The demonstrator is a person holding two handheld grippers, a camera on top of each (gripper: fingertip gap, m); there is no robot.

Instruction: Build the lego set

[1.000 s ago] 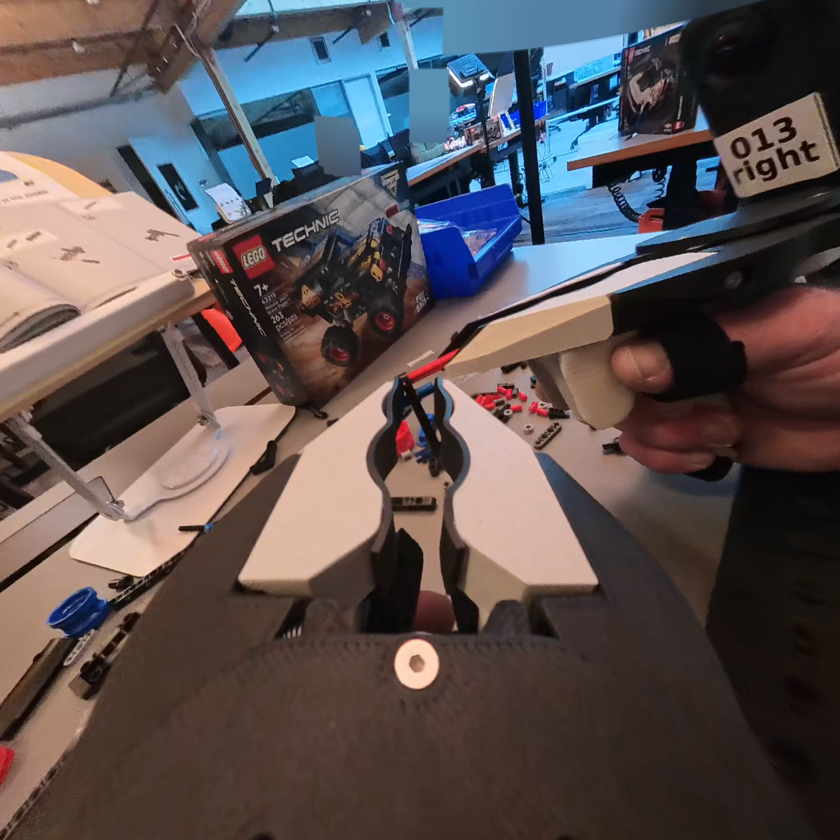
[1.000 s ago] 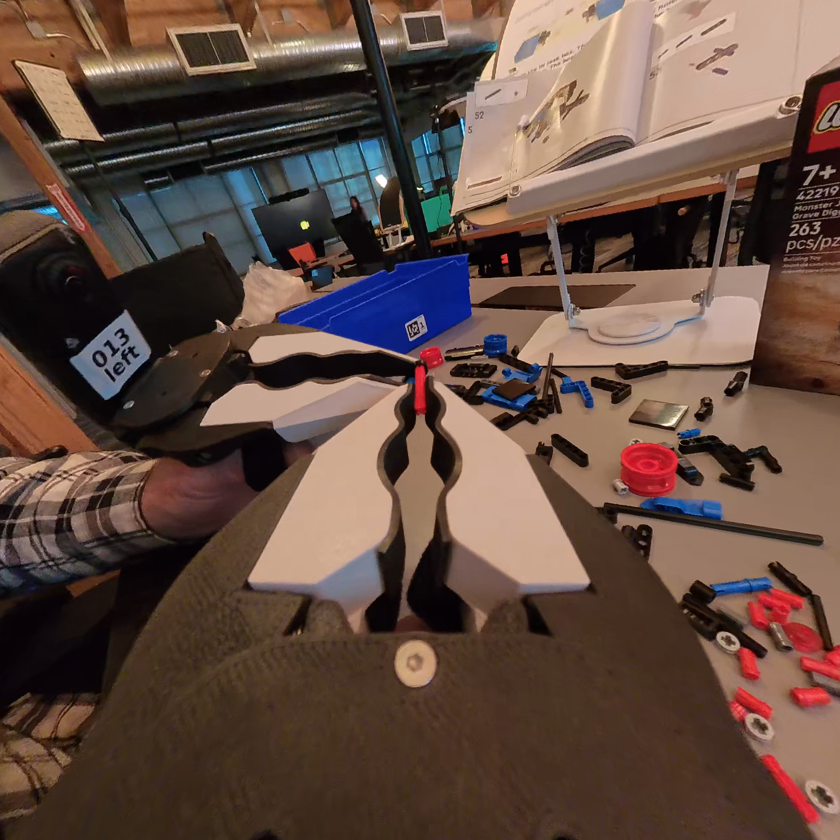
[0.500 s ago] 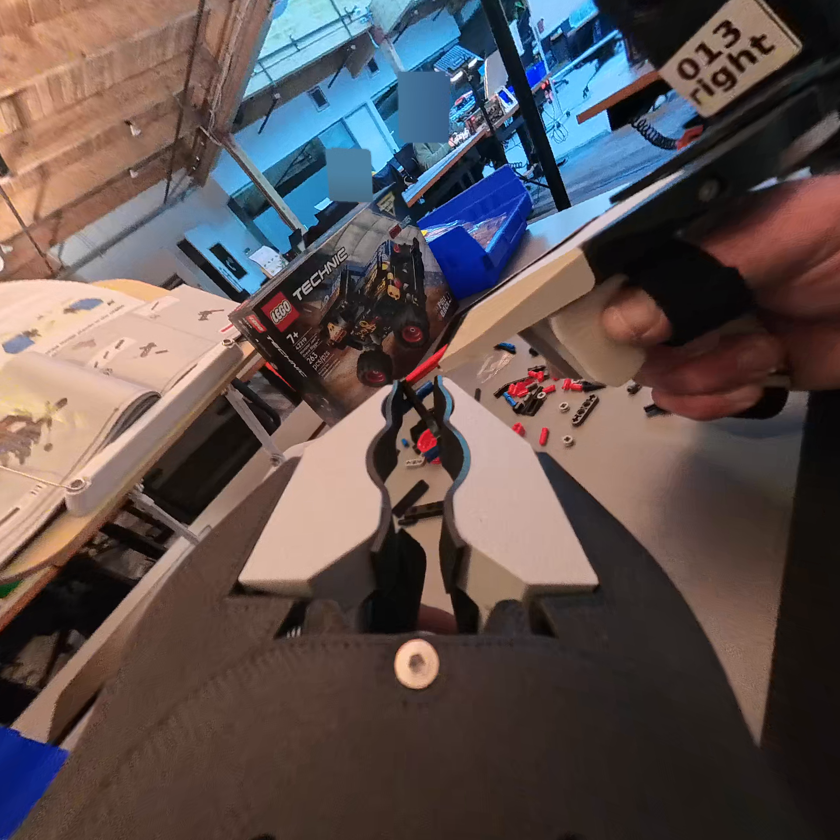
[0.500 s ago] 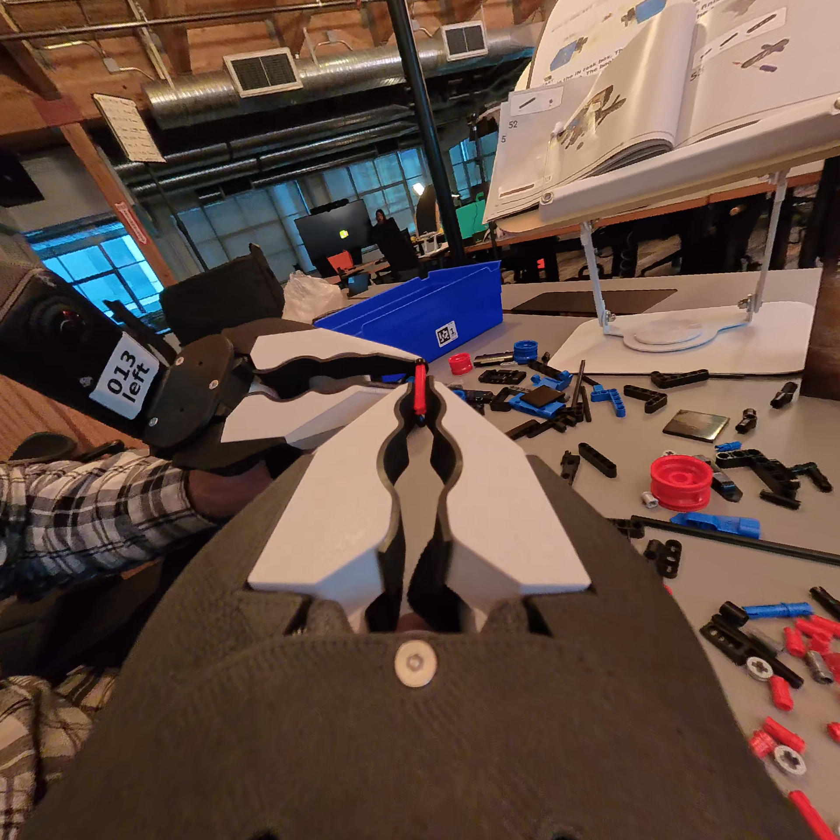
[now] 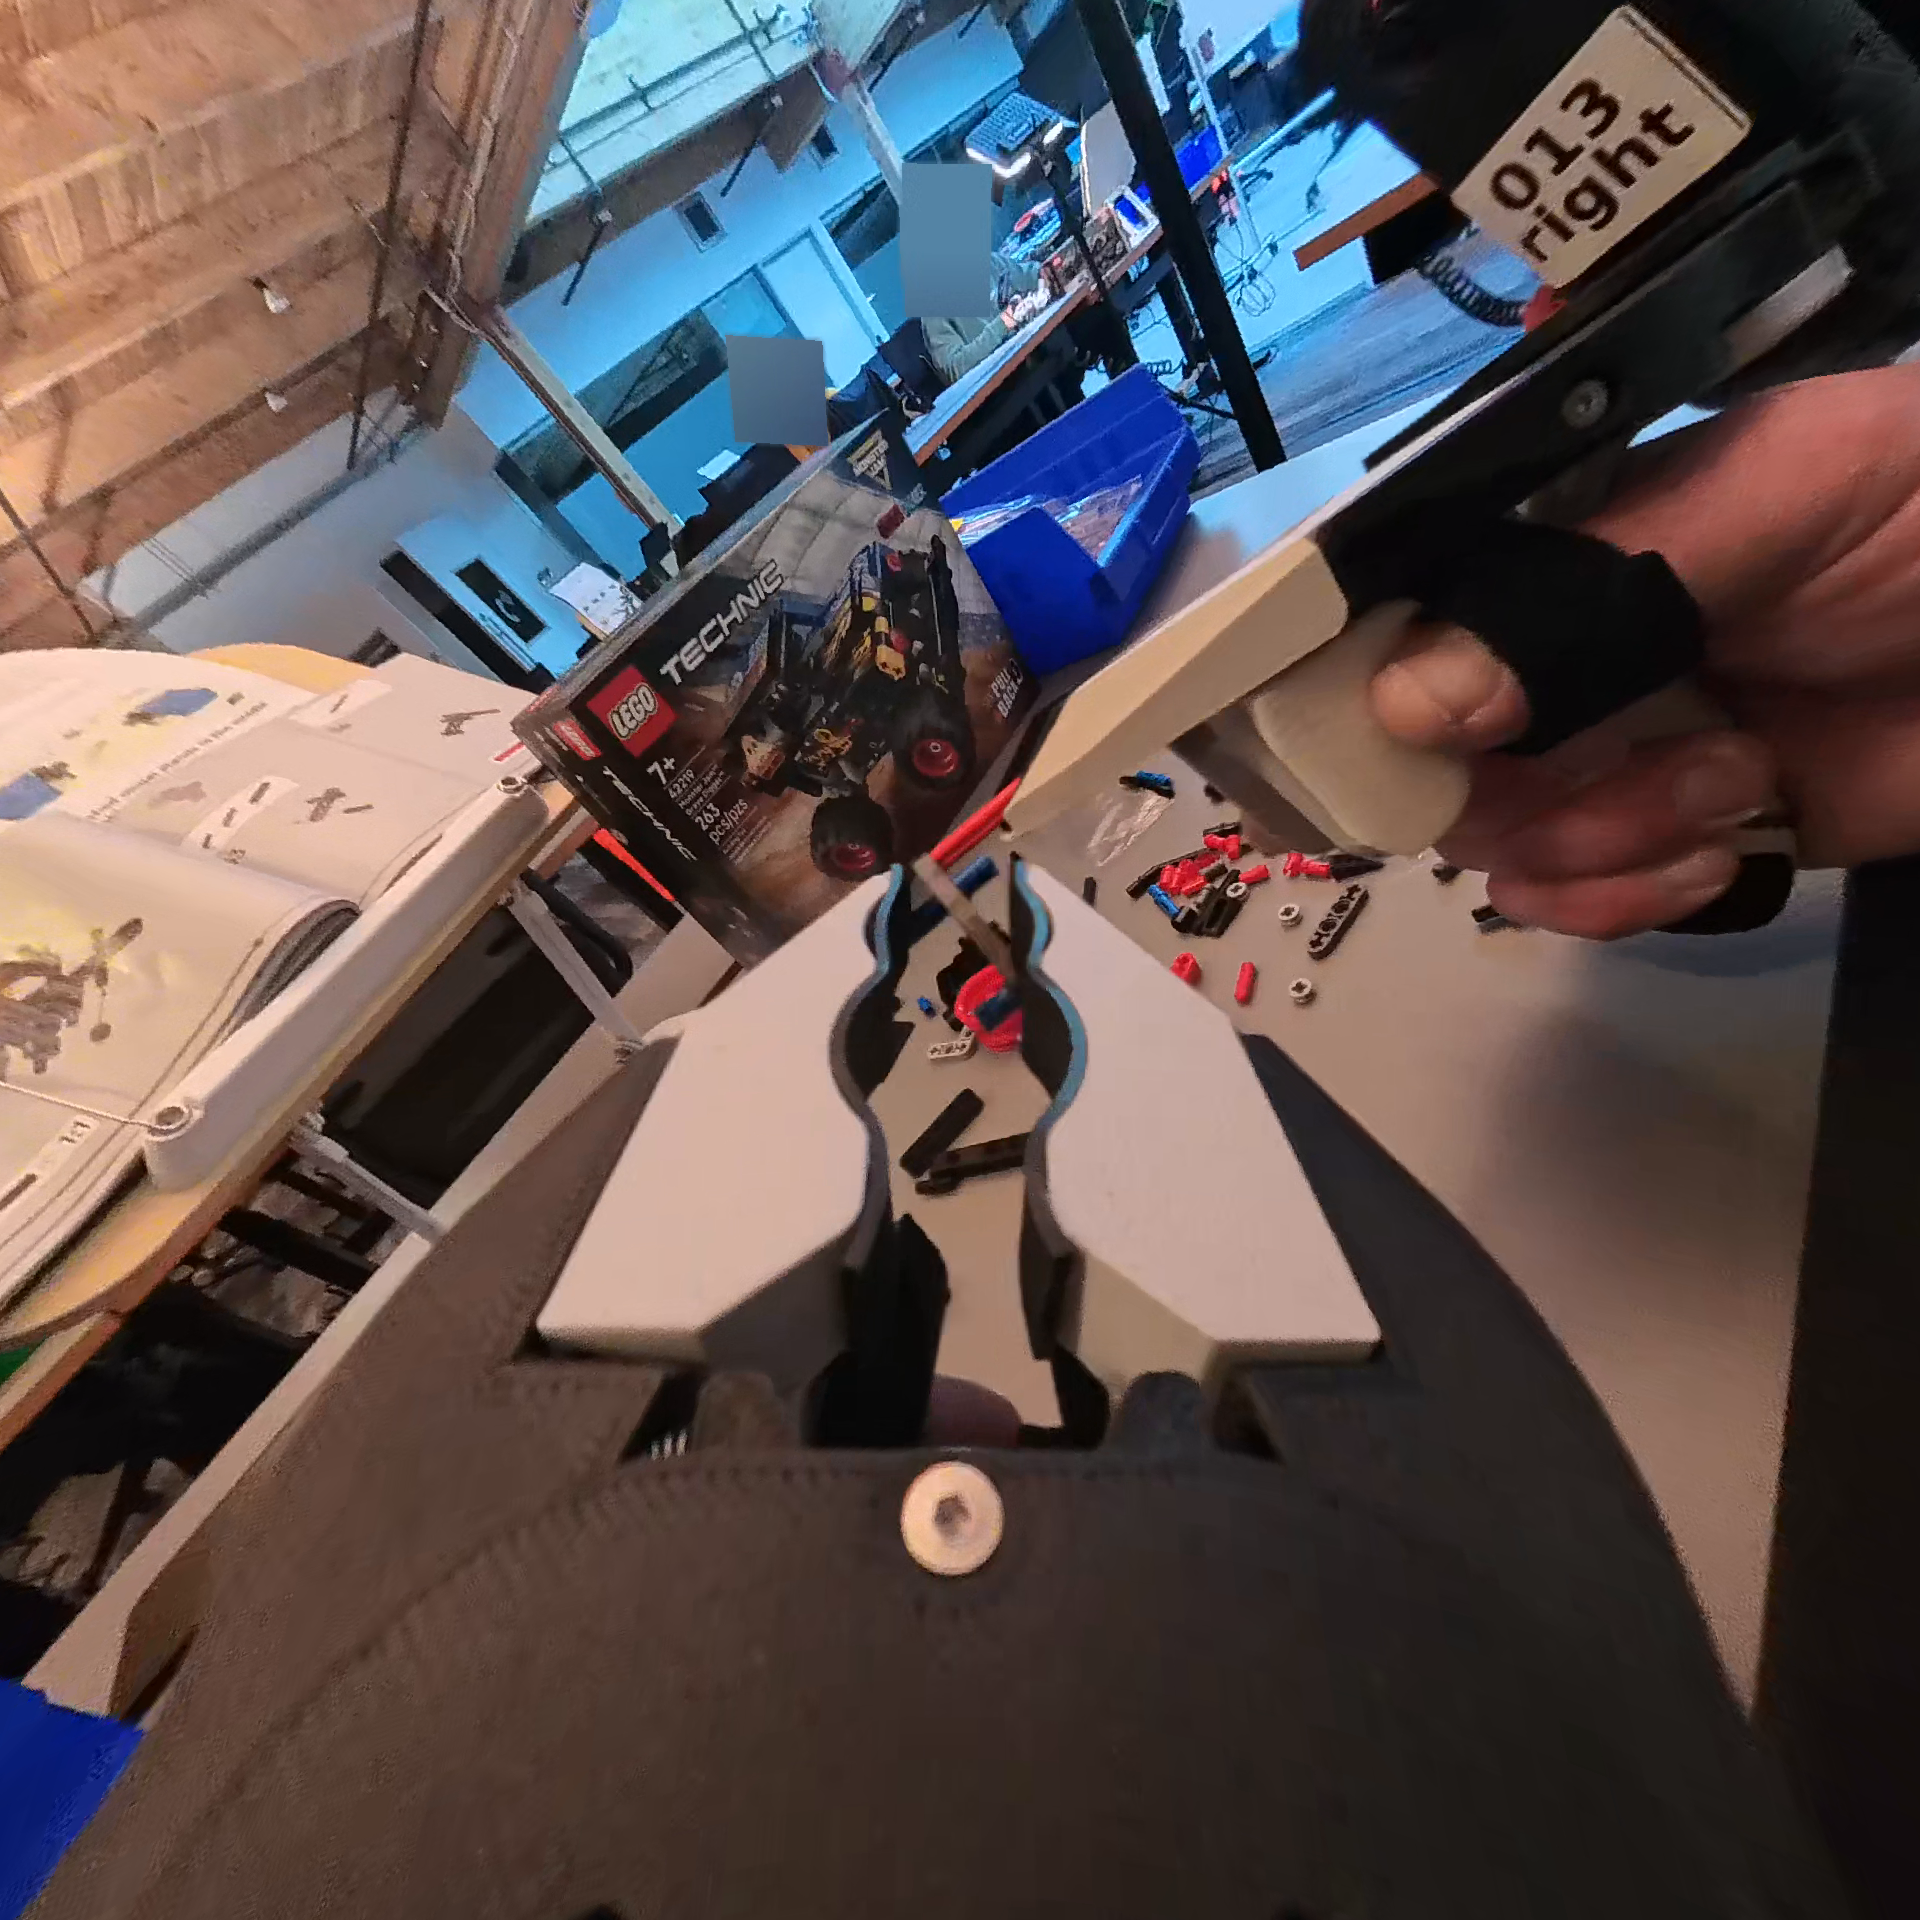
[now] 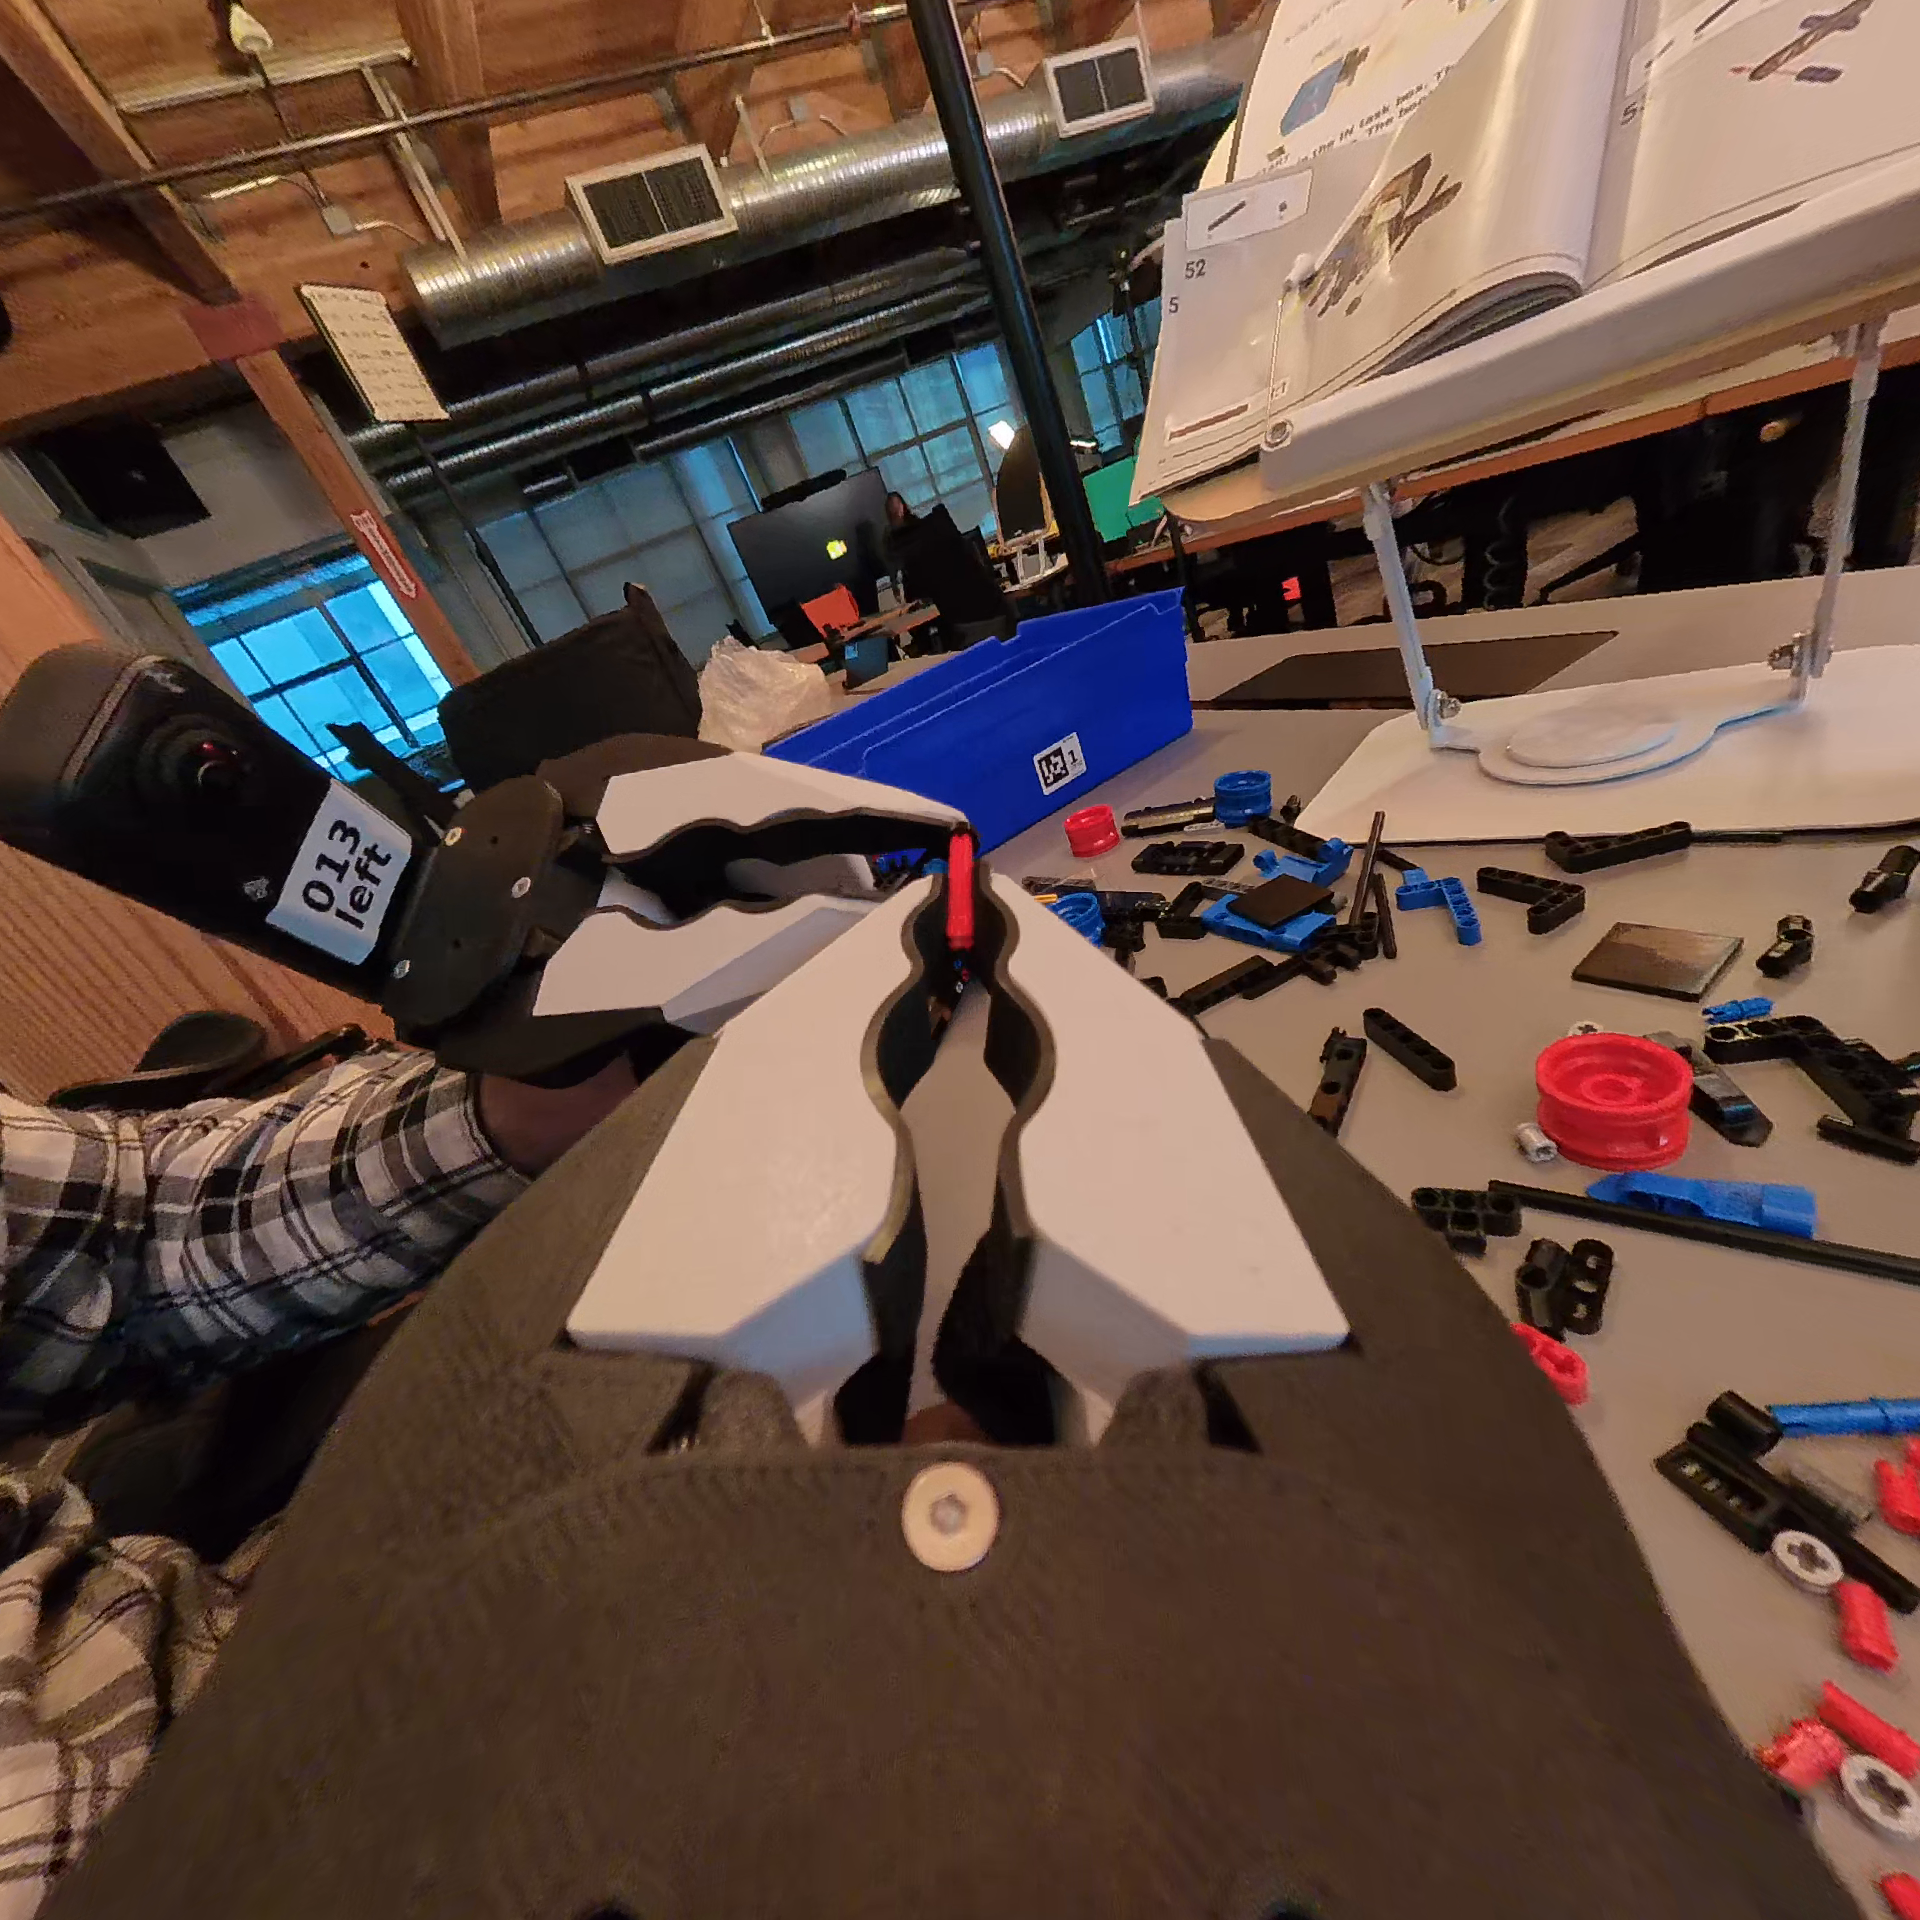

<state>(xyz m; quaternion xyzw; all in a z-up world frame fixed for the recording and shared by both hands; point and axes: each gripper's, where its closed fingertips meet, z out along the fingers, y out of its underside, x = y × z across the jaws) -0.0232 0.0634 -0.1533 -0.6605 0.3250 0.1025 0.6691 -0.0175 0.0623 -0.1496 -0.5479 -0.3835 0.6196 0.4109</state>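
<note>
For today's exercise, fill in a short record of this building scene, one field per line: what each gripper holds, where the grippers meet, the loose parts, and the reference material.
Right gripper: shut on a red axle, held upright at its tips
Left gripper: closed on a thin black piece
Meeting point: tips almost touching, above the table
Loose parts: red wheel hub, black beams, blue and red pins scattered
Reference: open instruction booklet on a white stand

Two tongs (image 6: 961, 883), one box (image 5: 790, 717), one bin (image 6: 997, 717).

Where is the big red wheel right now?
The red wheel lies on the grey table, at the right side of the right wrist view, beside a black angled beam and just above a blue piece.
</note>
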